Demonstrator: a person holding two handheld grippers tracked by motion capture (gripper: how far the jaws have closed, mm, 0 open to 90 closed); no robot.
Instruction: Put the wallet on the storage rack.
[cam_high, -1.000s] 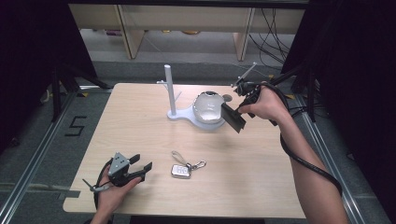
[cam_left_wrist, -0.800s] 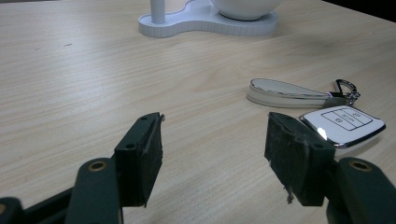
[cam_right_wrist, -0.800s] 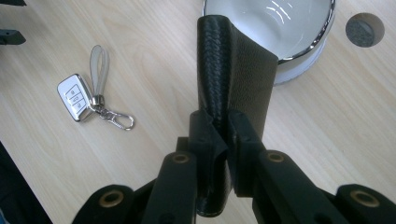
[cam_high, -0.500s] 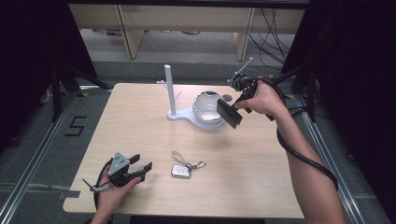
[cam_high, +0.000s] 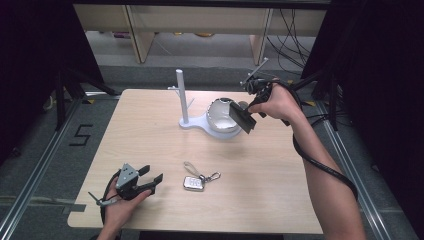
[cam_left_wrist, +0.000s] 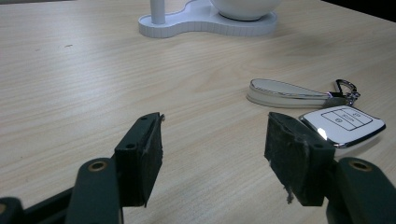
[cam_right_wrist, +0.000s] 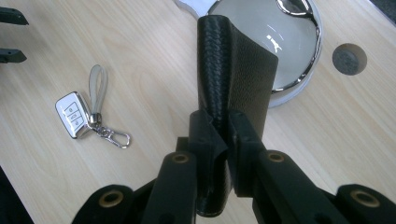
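Right gripper (cam_right_wrist: 219, 140) has its jaws clamped on the black wallet (cam_right_wrist: 233, 74), held just above the bowl (cam_high: 222, 116) at its near rim. I'd say it's light, soft leather, floppy, so gripping near the fold works. Left gripper (cam_left_wrist: 212, 154) rests wide open, holding nothing, well short of the bowl beside the key fob (cam_high: 193, 183). Plenty of bare surface (cam_high: 150, 130) around the bowl.

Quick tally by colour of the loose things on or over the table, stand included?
Black: 1, the wallet held in the right claw.
White: 2, the key fob on the table and the stand with bowl.
Total: 3.
The left claw is open and holds nothing.
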